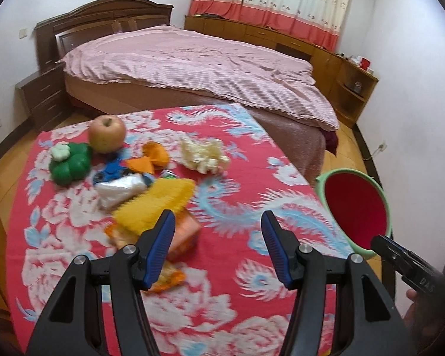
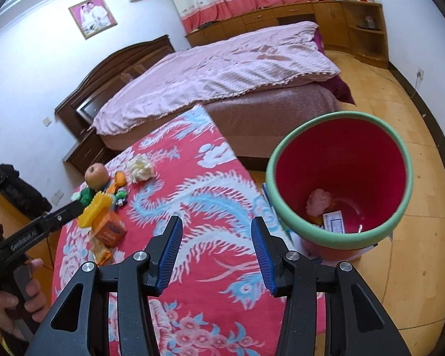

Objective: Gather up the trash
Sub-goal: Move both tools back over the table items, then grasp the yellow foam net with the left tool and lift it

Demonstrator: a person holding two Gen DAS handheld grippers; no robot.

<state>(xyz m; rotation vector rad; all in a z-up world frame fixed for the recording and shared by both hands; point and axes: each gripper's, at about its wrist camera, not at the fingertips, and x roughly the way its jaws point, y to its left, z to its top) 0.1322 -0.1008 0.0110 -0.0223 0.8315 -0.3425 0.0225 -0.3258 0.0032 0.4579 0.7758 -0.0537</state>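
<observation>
On the red flowered tablecloth point(image 1: 237, 267) lies a heap of items: a crumpled white tissue point(image 1: 204, 154), orange peel point(image 1: 151, 157), a shiny plastic wrapper point(image 1: 118, 190), a yellow brush point(image 1: 157, 204), an orange box point(image 1: 184, 231) and an orange packet point(image 1: 166, 279). My left gripper point(image 1: 218, 222) is open and empty, just right of the orange box. My right gripper point(image 2: 216, 228) is open and empty over the cloth, left of the red bin with a green rim point(image 2: 338, 240). The bin holds a pink wad point(image 2: 319, 201) and a small white carton point(image 2: 333, 222).
An apple point(image 1: 106, 133) and a green toy pepper point(image 1: 69, 163) sit at the far left of the heap. A bed with a pink cover point(image 1: 192, 59) stands behind the table. The bin point(image 1: 356, 207) stands off the table's right edge. A hand point(image 2: 12, 296) holds the left tool.
</observation>
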